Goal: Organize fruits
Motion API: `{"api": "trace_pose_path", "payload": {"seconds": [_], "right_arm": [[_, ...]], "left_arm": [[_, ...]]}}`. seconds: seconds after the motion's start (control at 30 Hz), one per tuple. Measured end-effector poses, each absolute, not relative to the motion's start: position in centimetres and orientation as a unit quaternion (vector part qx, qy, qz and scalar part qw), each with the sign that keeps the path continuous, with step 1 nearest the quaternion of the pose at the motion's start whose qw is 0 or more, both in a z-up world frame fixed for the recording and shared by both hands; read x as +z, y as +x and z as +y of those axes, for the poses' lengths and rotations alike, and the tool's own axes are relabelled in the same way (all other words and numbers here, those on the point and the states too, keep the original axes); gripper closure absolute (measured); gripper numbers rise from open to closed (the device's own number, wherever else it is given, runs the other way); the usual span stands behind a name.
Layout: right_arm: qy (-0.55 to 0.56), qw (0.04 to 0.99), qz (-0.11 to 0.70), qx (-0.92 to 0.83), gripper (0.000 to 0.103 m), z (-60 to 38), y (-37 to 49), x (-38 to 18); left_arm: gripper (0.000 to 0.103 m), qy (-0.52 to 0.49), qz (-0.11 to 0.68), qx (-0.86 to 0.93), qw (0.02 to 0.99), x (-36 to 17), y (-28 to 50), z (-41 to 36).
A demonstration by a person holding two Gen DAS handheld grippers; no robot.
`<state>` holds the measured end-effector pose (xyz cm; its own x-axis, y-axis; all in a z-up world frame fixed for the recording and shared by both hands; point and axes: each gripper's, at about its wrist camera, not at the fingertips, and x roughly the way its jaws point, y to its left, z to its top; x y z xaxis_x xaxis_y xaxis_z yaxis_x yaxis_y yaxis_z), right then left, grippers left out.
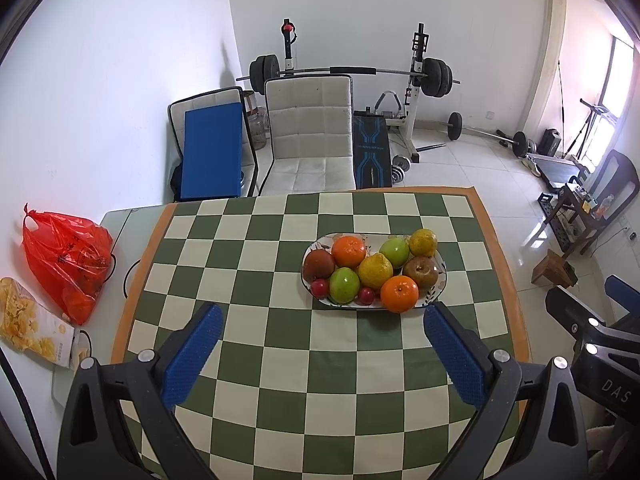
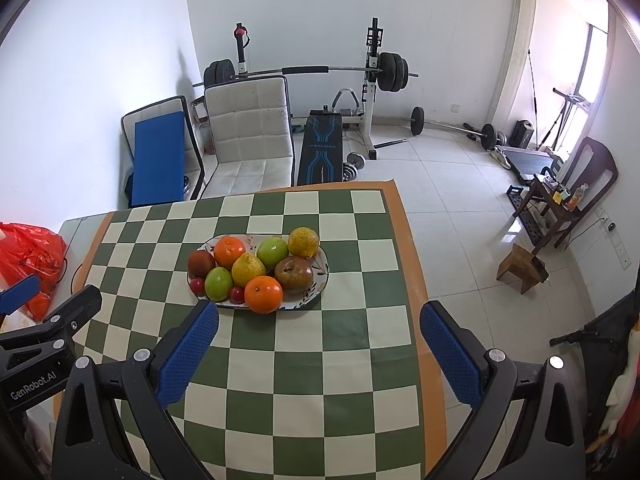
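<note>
Fruits (image 1: 370, 270) heaped together on oval plate (image 1: 438, 286), mid checkered cloth (image 1: 248, 264); none loose on cloth. Left gripper (image 1: 322, 354) and right gripper (image 2: 320, 350) hover short of plate, jaws spread wide, holding nothing. Scene fits sorted heap or one awaiting sorting. Red bag (image 1: 66, 260) at table edge.
</note>
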<state>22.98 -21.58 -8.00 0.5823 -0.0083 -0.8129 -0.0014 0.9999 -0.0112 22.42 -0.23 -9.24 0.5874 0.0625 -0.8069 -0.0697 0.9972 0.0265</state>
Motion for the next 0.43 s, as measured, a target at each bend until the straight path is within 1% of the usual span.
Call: {"api": "trace_pose_path", "payload": {"seconds": [0.43], "right_arm": [[-0.003,0.889,0.457,-0.001,0.0,-21.61,22.8,-7.75]], "left_arm": [[0.0,-0.007,0.449,0.036,0.893,-8.83,22.15,-0.51]]}}
